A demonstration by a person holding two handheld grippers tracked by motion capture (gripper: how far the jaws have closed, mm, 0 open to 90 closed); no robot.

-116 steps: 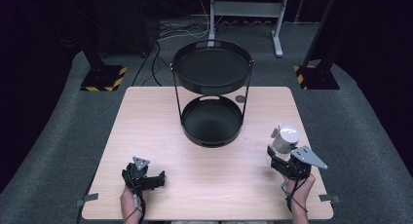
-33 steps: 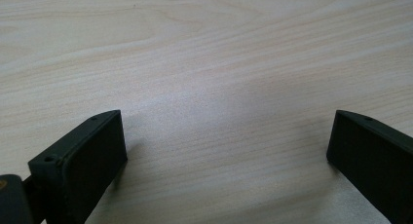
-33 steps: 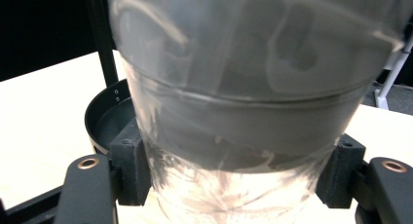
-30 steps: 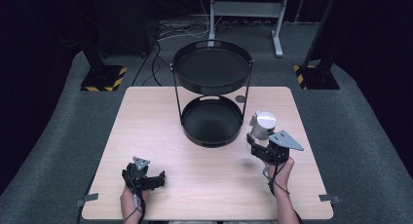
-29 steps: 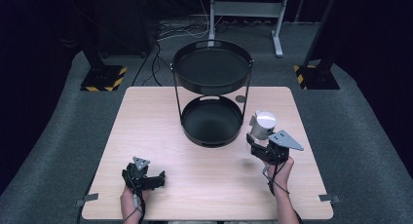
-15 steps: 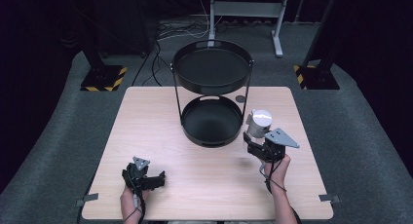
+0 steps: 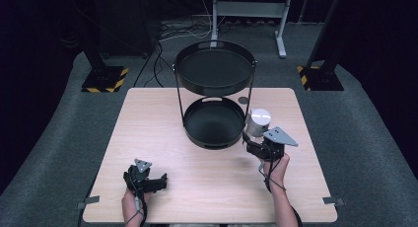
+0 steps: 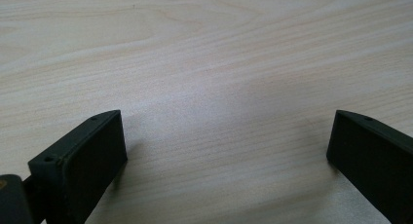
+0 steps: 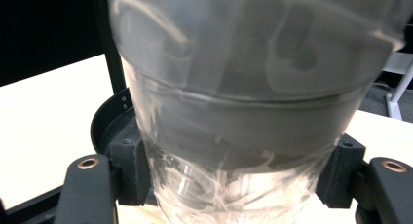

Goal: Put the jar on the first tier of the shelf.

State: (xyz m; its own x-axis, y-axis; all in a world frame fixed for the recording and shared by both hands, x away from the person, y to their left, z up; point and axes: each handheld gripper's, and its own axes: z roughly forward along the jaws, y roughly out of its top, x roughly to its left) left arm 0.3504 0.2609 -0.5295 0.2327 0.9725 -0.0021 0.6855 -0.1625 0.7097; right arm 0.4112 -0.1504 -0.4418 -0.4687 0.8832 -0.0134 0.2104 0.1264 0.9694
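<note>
A clear glass jar (image 7: 258, 122) is pinched upright between the jaws of the right gripper (image 7: 252, 136), just beside the lower tray (image 7: 213, 122) of the 2-tier black stand (image 7: 215, 93), at its 3 o'clock. Both trays are seen bare. The jar's contents cannot be told in the right gripper view. The left gripper (image 7: 158, 180) is spread over the table (image 8: 204, 53).

table (image 7: 148, 118): light wood | on it: black two-tier tray stand (image 7: 215, 106), small dark disc (image 7: 243, 100)
</note>
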